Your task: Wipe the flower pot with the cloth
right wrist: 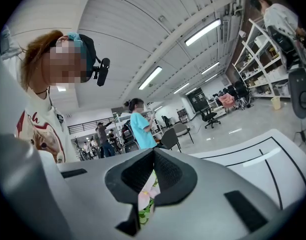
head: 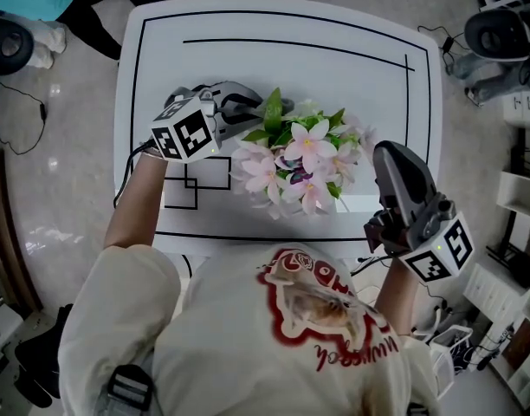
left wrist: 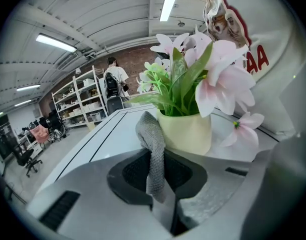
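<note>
A pale yellow-green flower pot [left wrist: 188,131] with pink flowers [head: 304,159] and green leaves stands near the middle of the white table [head: 291,59]. From the head view the blooms hide the pot. My left gripper [head: 250,111] is at the pot's left side, shut on a grey cloth [left wrist: 152,149]. The cloth's free end sticks up past the fingertips, right beside the pot wall. My right gripper [head: 391,156] is at the table's right front edge, right of the flowers, with its jaws together and nothing held. Through the slit between its jaws a bit of flower [right wrist: 145,196] shows.
Black lines [head: 196,185] are marked on the tabletop. Cables [head: 27,111] and dark equipment [head: 499,33] lie on the floor around the table. White shelves [head: 520,206] stand at the right. People, shelving and office chairs [right wrist: 213,116] fill the room behind.
</note>
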Action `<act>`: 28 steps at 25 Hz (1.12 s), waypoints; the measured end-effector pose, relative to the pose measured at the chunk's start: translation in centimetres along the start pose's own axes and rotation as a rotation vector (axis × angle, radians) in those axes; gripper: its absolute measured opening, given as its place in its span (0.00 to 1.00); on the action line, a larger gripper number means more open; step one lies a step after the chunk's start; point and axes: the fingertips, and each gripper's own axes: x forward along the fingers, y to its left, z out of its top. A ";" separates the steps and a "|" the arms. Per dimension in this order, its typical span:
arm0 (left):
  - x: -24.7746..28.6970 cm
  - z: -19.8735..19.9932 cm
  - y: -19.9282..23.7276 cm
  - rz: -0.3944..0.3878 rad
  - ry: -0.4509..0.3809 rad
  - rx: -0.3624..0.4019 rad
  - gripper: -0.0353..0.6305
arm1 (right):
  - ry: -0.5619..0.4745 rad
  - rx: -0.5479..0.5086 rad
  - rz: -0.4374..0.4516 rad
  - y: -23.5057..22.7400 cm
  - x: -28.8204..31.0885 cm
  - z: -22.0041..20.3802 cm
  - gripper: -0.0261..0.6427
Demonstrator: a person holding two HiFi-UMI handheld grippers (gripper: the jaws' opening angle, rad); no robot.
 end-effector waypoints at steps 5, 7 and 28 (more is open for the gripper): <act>-0.3 -0.3 -0.5 0.028 0.018 -0.010 0.14 | 0.003 -0.003 0.007 0.4 -0.4 0.0 0.04; -0.4 -0.4 -0.7 0.041 0.029 -0.009 0.14 | 0.003 -0.004 0.012 0.7 -0.5 0.0 0.04; -1.6 -1.1 -3.5 0.170 0.084 -0.086 0.14 | 0.014 -0.007 0.098 3.4 -1.8 -0.8 0.04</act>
